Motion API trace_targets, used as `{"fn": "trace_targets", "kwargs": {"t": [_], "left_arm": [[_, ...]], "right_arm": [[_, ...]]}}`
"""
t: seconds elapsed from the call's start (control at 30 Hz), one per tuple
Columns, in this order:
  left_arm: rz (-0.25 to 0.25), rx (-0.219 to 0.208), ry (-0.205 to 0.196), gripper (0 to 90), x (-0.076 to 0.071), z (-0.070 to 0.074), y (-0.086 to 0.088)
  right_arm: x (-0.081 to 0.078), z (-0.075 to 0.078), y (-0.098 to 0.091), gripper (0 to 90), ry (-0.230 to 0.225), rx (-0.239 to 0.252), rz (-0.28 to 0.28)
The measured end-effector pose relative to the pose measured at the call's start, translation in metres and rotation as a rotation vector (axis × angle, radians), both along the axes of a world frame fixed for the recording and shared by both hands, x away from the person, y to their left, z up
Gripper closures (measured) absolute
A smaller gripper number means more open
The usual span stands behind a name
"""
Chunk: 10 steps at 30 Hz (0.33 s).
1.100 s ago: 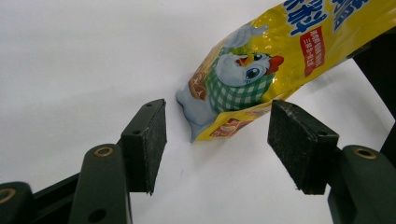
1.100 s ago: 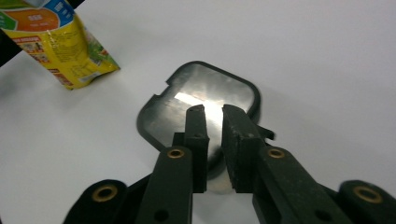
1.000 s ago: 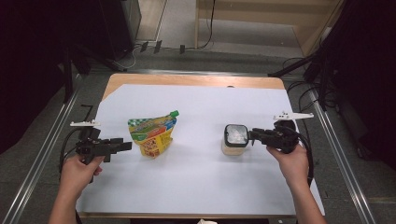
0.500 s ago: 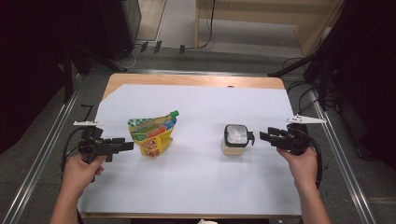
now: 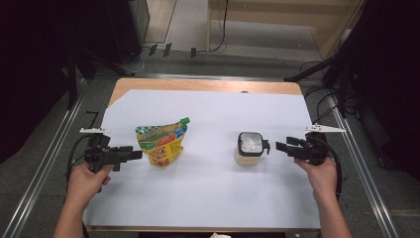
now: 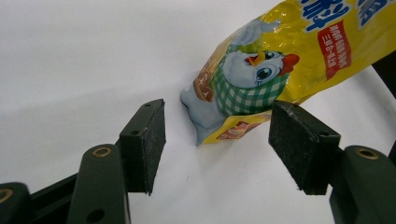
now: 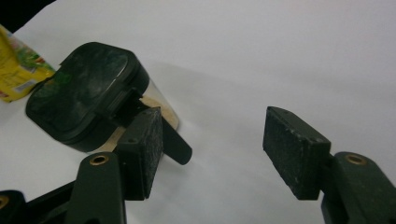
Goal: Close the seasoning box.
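A yellow and green snack pouch (image 5: 162, 144) with a green cap lies on the white sheet at left of centre. My left gripper (image 5: 133, 155) stands open just left of it; in the left gripper view the pouch (image 6: 280, 56) lies beyond the pads, its lower corner near the gap, untouched. A clear container with a black lid (image 5: 250, 147) stands right of centre. My right gripper (image 5: 281, 147) is a short way to its right, jaws just opened, nothing between them. In the right gripper view the container (image 7: 88, 88) sits left of the open right gripper (image 7: 215, 149).
A white sheet (image 5: 208, 198) covers most of the wooden table (image 5: 198, 85). Metal rails (image 5: 39, 163) run along both sides. Cables lie on the floor beyond the far edge. A corner of the pouch (image 7: 18, 70) shows behind the container in the right gripper view.
My right gripper has drawn back to the right, away from the container, and its jaws have spread apart. The left hand and the pouch have stayed put.
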State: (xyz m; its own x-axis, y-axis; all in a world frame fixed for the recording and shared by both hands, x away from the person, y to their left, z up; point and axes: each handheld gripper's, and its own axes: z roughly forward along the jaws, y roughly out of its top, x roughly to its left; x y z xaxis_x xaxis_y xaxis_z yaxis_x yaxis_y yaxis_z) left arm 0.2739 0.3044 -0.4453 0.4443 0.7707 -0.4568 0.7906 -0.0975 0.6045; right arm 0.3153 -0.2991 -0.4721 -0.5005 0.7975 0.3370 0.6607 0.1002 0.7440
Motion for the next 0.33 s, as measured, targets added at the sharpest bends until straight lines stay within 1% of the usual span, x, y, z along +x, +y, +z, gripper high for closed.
{"fn": "trace_targets", "kwargs": {"t": [0.03, 0.07, 0.2, 0.33], "left_arm": [[-0.001, 0.001, 0.0, 37.2, 0.0002, -0.0003, -0.0001], [0.0, 0.002, 0.001, 37.1, 0.0003, -0.0005, -0.0003], [0.0, 0.004, 0.001, 37.0, 0.0006, -0.0014, 0.0004], [0.001, 0.005, 0.002, 36.4, 0.0012, -0.0025, 0.0017]], "right_arm": [[-0.0001, -0.0005, 0.0005, 37.2, -0.009, -0.009, -0.008], [-0.0006, -0.0011, 0.0011, 37.4, -0.02, -0.023, -0.004], [-0.0003, -0.0025, 0.0023, 37.2, -0.02, -0.032, 0.001], [-0.0002, -0.0034, 0.002, 36.0, -0.022, -0.035, -0.006]]}}
